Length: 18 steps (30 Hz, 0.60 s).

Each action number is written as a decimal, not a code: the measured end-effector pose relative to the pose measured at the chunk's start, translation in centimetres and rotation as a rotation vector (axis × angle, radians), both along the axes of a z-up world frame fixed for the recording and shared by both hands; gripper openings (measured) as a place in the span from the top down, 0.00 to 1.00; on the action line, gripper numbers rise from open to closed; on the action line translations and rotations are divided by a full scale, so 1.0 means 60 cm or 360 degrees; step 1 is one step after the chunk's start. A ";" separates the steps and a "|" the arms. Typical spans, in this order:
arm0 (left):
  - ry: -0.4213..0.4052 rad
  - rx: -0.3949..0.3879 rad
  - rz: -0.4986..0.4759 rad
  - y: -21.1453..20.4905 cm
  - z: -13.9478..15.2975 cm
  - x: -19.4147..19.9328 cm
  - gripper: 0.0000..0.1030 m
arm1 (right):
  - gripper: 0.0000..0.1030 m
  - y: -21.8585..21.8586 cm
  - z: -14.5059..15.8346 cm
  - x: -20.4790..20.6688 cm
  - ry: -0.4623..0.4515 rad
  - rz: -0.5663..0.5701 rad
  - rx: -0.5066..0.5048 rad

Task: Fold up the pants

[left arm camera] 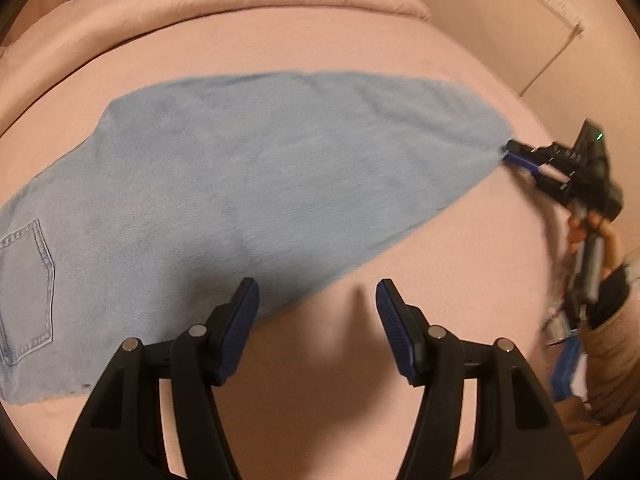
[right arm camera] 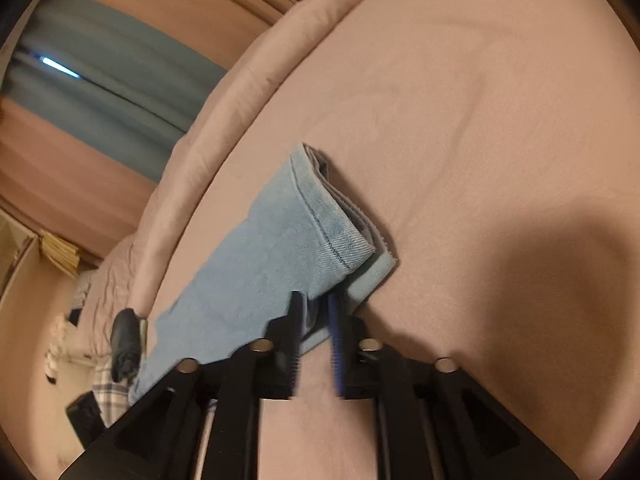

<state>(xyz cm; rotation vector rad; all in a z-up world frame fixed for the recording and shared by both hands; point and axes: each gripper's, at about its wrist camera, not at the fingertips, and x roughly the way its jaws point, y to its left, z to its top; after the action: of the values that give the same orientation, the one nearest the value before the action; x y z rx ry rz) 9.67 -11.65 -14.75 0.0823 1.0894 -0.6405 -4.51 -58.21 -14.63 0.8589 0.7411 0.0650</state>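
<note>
From my left-hand camera, the pants [left arm camera: 240,184] lay spread flat across the pink bed [left arm camera: 360,52], running from the lower left edge of the view up toward the right. A stitched back pocket [left arm camera: 28,288] showed at the far left, near the waist end. My left tongs [left arm camera: 316,312] hung over the near edge of the denim with their jaws standing well apart and nothing between them: the left finger sat above the fabric's lower border, the right finger above bare bedsheet just beside it. I could not tell whether either pad touched the cloth.

Further right, the leg narrowed to a point at the right side of the bed, and there the right tongs [left arm camera: 508,152] met the very tip of the denim. A hand [left arm camera: 592,236] in a dark cuff held that tool by its grip.

From my right-hand camera, the folded leg came in from the lower left, with its stitched hem [right arm camera: 332,216] lying ahead of the right tongs [right arm camera: 316,304], layers stacked at the cuff. The jaws stood a narrow way apart, and the near corner of the denim sat in the gap between the two fingers. The picture was blurred there, and I could not make out whether the pads pressed on the cloth or stood just clear of it. To the right of the fingers there was only pink sheet, with a broad shadow on it.
</note>
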 end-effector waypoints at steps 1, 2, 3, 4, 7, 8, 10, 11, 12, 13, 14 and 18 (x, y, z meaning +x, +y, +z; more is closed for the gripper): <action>0.0003 -0.0049 0.0001 0.002 0.008 0.001 0.39 | 0.51 -0.002 0.003 -0.008 -0.0002 -0.0017 -0.0010; 0.0006 -0.0081 0.0009 0.001 0.012 0.004 0.37 | 0.36 -0.002 0.006 -0.017 0.0005 -0.0056 -0.0030; 0.0012 -0.0117 0.0025 -0.001 0.016 0.011 0.36 | 0.35 -0.004 0.009 -0.025 0.0007 -0.0093 -0.0041; 0.0022 -0.0142 0.0041 -0.008 0.018 0.021 0.36 | 0.35 -0.008 0.009 -0.031 0.0006 -0.0114 -0.0036; 0.0094 -0.0252 0.0105 -0.029 0.014 0.056 0.36 | 0.35 -0.011 0.000 -0.025 0.0028 -0.0120 -0.0004; 0.0133 -0.0317 0.0125 -0.035 0.011 0.066 0.36 | 0.35 -0.009 -0.001 -0.019 0.0039 -0.0123 -0.0008; 0.0245 -0.0506 0.0179 -0.049 -0.002 0.082 0.36 | 0.35 -0.001 0.001 -0.003 0.0024 -0.0105 -0.0037; 0.0300 -0.0582 0.0197 -0.051 -0.009 0.090 0.36 | 0.36 0.004 -0.001 0.009 0.0012 -0.0091 -0.0069; 0.0375 -0.0654 0.0230 -0.052 -0.024 0.099 0.36 | 0.38 0.003 -0.004 0.016 0.0010 -0.0091 -0.0088; 0.0447 -0.0668 0.0279 -0.053 -0.044 0.107 0.36 | 0.42 0.007 -0.006 0.027 0.0006 -0.0104 -0.0121; 0.0510 -0.0672 0.0324 -0.050 -0.063 0.111 0.39 | 0.54 0.009 -0.005 0.032 0.0010 -0.0111 -0.0150; 0.0638 -0.0896 0.0436 -0.008 -0.084 0.123 0.57 | 0.78 0.002 -0.005 0.046 0.0034 -0.0147 -0.0116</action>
<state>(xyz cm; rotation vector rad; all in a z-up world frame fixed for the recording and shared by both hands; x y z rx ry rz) 17.04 -12.15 -19.80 -0.6960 1.2349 -0.7086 -1.72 -58.09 -14.96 0.8241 0.7187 -0.0533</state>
